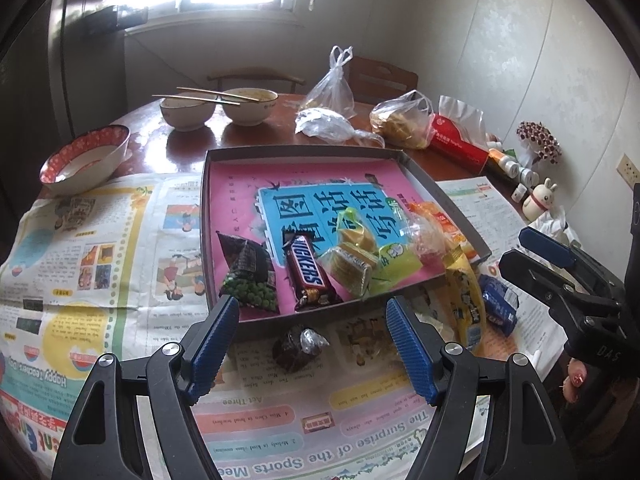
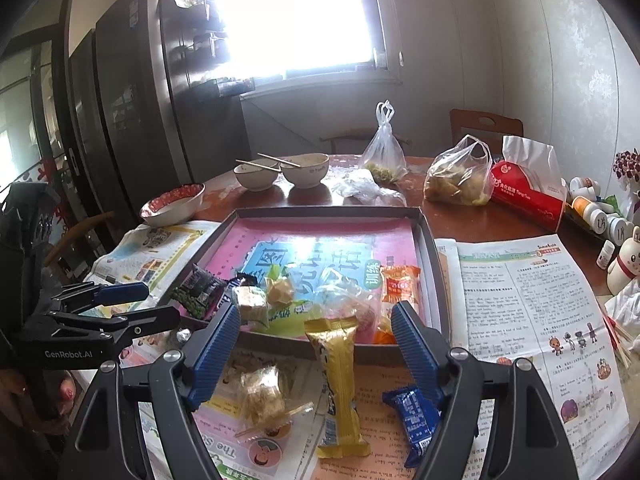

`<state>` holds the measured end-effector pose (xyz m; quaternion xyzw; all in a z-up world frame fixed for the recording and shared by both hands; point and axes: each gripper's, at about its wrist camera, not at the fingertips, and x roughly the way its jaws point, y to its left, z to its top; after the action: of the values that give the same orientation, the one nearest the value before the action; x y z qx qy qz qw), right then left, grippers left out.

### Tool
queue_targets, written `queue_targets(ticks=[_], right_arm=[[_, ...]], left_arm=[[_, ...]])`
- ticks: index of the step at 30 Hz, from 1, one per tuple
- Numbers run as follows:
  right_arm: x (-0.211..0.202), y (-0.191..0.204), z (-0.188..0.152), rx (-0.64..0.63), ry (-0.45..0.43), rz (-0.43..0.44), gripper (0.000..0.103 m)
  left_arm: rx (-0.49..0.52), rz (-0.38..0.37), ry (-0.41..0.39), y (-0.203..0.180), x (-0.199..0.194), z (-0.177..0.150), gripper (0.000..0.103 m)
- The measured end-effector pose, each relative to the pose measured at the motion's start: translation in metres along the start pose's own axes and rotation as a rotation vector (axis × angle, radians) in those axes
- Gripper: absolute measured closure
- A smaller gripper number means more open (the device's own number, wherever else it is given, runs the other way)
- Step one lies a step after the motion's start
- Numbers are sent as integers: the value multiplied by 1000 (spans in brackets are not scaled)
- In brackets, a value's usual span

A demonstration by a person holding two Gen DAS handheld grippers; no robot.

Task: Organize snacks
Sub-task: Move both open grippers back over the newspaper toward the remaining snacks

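Left tool (image 1: 312, 344): jaws parted wide, nothing between the blue ribbed pads, pointing downward at an angle. Right tool (image 2: 316, 354): likewise parted and empty-handed, angled down. A hand (image 2: 48, 400) grips the left tool's handle, painted fingernails visible.

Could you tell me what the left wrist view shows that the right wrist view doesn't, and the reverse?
Only the left wrist view shows the whole Snickers bar lying in the tray and the whole dark foil-wrapped sweet on the newspaper between the left gripper's open jaws. Only the right wrist view shows the clear-wrapped snack in front of the right gripper, also open. Both share the tray, green pea packet, yellow bar and blue packet.
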<state>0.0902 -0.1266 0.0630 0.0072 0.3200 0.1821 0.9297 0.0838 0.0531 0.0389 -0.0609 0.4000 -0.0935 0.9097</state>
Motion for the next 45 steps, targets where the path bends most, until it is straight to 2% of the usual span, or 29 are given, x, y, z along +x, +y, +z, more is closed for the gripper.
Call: queue_targets(ticks=[17,22,31,37,40,45], right_arm=[[3,-10,-19,12,58,-14,25],[9,-19,-29,24,95,-30,25],[27,-22,-40,32,154,-42,26],[37,-15,-43,9,174,-21,37],[43,-13,-44,1,188,-9,47],[54,-9,-46,-10,209,11,64]], left_arm=[[13,6,69,2,14,-23,26],[27,5,106,1,23,-34,26],[9,21,122,7,31,-37,26],[6,22,115,9,36,-34,25],[8,17,115,8,39,-32,25],[4,3,124,7,45,-31,38]])
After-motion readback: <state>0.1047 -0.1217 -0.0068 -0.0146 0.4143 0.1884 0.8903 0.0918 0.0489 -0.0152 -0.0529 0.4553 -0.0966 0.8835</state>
